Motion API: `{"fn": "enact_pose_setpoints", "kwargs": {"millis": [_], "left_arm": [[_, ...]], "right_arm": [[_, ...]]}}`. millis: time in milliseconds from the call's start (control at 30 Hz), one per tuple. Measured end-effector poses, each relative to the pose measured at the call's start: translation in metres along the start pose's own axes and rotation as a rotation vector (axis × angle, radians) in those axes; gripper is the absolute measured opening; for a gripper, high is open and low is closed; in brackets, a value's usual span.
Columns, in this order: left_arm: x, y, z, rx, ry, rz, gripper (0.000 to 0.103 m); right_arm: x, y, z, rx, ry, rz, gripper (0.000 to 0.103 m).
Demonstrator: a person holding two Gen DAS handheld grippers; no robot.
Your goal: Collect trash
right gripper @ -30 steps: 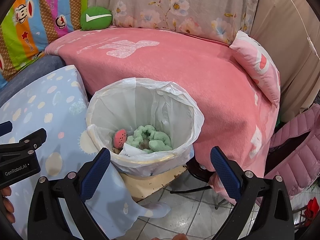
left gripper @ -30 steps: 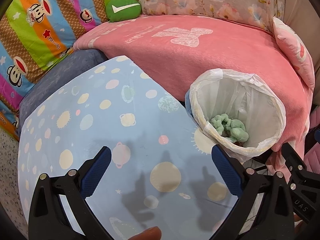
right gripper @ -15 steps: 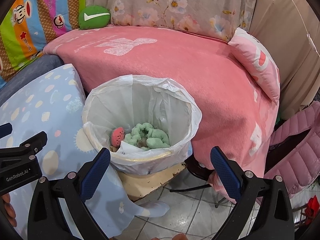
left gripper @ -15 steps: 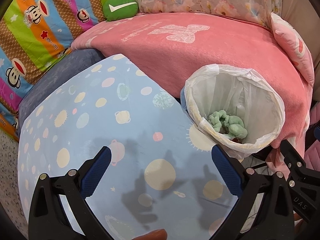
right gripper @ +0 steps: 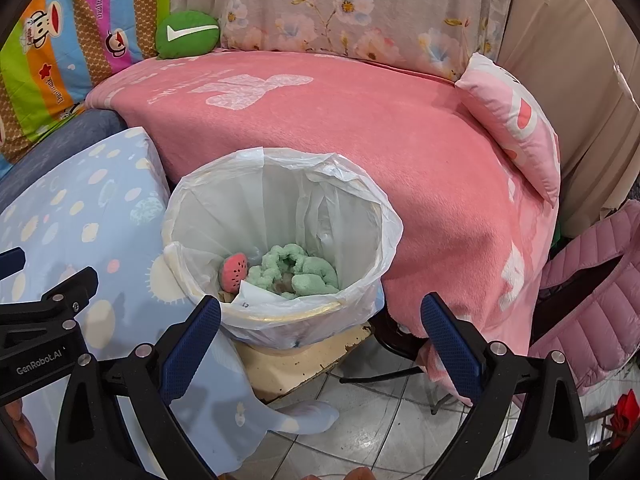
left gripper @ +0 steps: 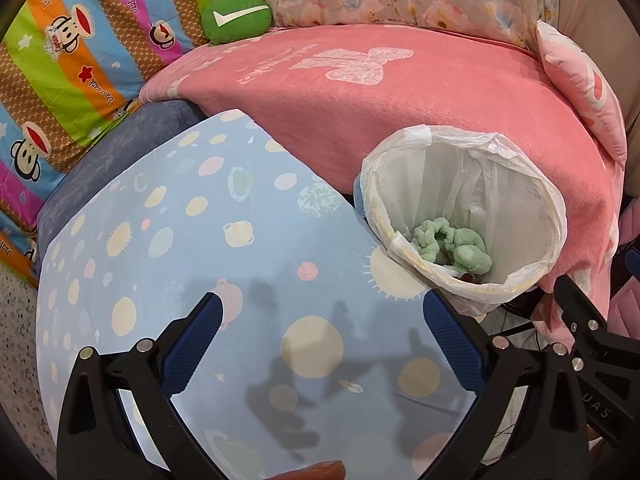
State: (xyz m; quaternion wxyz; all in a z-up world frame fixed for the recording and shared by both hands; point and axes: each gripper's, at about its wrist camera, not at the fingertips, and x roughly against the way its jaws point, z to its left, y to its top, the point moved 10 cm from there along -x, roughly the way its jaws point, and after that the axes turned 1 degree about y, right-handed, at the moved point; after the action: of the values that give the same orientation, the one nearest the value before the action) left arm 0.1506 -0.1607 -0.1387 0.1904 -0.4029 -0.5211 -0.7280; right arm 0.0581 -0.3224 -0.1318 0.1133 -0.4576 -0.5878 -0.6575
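A trash bin lined with a white plastic bag [right gripper: 384, 220] stands beside the pink sofa; it also shows in the left wrist view [left gripper: 556, 216]. Inside lie a fluffy green cloth [right gripper: 300, 270], a pink strawberry-like toy [right gripper: 235, 270] and a white paper scrap [right gripper: 256, 294]. The green cloth also shows in the left wrist view [left gripper: 452, 246]. My right gripper [right gripper: 320, 344] is open and empty, just in front of the bin. My left gripper [left gripper: 320, 346] is open and empty over the light blue planet-print cloth [left gripper: 180, 240], left of the bin.
A pink blanket [right gripper: 360, 128] covers the sofa, with a pink pillow [right gripper: 516, 120] at right and a green cushion [left gripper: 236, 18] at the back. A striped monkey-print cover [left gripper: 60, 52] is at left. A pink padded jacket [right gripper: 592, 304] and tiled floor [right gripper: 360, 424] are at lower right.
Both grippers have edged slightly, so the bin sits a little lower and more left in both views. Jaws stay open and empty.
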Motion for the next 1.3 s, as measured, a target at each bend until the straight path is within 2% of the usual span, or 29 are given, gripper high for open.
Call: {"fn": "enact_pose_setpoints", "kwargs": {"millis": [1300], "left_arm": [[0.0002, -0.0025, 0.0029, 0.018, 0.011, -0.001, 0.096]], "right_arm": [[-0.0033, -0.0045, 0.0000, 0.004, 0.003, 0.007, 0.096]]}}
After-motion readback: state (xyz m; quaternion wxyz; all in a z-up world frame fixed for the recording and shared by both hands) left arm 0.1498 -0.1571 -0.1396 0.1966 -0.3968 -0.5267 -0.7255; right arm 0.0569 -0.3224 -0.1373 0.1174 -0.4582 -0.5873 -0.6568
